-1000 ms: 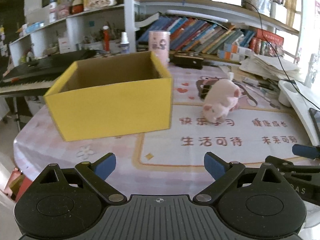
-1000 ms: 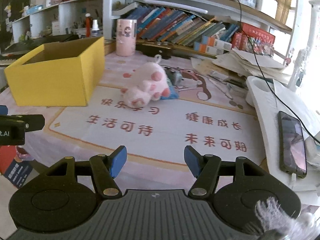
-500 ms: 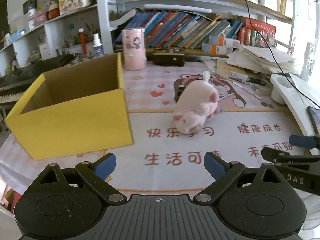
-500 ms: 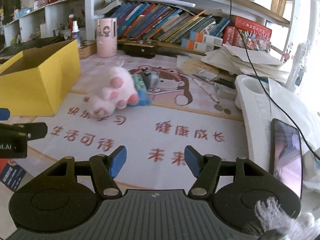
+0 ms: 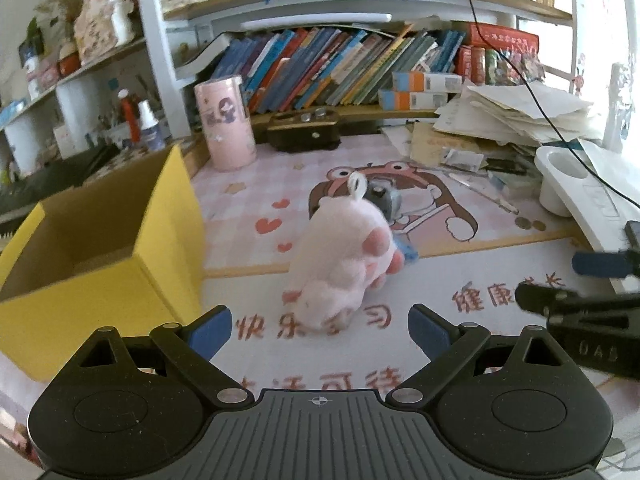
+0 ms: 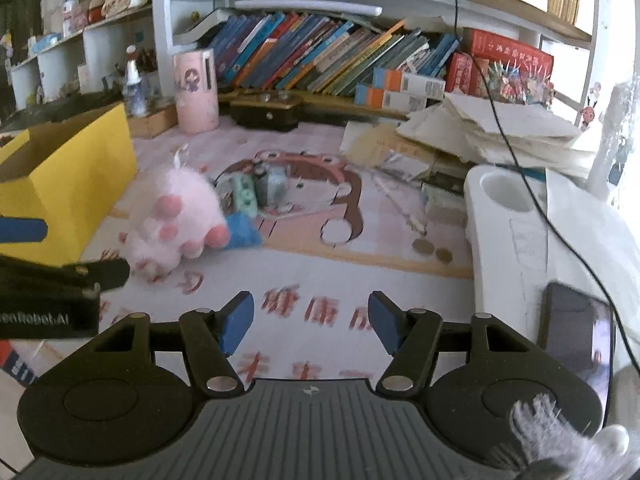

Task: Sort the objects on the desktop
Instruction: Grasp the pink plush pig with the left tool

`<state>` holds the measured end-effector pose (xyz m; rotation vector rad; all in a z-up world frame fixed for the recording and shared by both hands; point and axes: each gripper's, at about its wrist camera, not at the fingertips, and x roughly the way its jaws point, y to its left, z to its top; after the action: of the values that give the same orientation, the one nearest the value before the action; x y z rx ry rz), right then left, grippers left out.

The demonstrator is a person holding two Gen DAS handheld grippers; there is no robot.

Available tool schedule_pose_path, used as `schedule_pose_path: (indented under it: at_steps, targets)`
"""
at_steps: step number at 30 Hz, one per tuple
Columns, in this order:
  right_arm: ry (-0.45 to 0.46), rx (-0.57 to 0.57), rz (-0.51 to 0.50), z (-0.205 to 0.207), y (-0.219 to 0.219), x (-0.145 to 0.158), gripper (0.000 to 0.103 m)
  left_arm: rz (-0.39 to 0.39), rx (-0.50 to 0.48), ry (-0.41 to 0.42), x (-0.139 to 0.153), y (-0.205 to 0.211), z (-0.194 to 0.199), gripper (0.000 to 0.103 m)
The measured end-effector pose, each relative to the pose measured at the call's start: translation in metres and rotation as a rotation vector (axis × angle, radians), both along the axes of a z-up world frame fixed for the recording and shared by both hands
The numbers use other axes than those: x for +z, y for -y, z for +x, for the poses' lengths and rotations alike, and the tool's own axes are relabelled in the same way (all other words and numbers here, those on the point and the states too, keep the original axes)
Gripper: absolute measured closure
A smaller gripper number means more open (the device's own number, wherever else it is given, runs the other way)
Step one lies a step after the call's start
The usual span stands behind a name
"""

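A pink plush paw toy (image 5: pixel 340 264) (image 6: pixel 176 220) lies on the patterned desk mat, with a blue item (image 6: pixel 242 232) and small grey and green objects (image 6: pixel 260 186) just behind it. An open yellow cardboard box (image 5: pixel 92 248) (image 6: pixel 68 176) stands to the left. My left gripper (image 5: pixel 320 330) is open, with nothing between its blue pads, just short of the plush. My right gripper (image 6: pixel 310 324) is open too, over bare mat to the right of the plush. Each gripper shows at the edge of the other's view.
A pink cylindrical holder (image 5: pixel 226 122) and a dark box (image 5: pixel 304 132) stand at the back below shelves of books (image 5: pixel 340 64). Stacked papers (image 6: pixel 500 132), a white stand (image 6: pixel 520 216), a phone (image 6: pixel 576 328) and coins (image 6: pixel 432 250) crowd the right side.
Both grippers have travelled to the right across the desk. The box has slid to the left of both views and the plush now lies straight before my left gripper. Jaws unchanged.
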<state>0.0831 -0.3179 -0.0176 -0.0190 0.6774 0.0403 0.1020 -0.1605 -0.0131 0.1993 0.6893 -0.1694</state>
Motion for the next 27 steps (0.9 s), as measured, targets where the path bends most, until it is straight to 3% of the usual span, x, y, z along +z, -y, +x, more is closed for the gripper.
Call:
schedule_pose_path:
  at_steps: [17, 27]
  targets:
    - [0.009, 0.031, 0.06, 0.042, 0.029, -0.001, 0.042, 0.126, -0.021, -0.047, -0.027, 0.037, 0.071, 0.006]
    - [-0.023, 0.041, 0.077, 0.056, 0.037, -0.007, 0.042, 0.108, -0.042, -0.111, -0.046, 0.042, 0.098, 0.009]
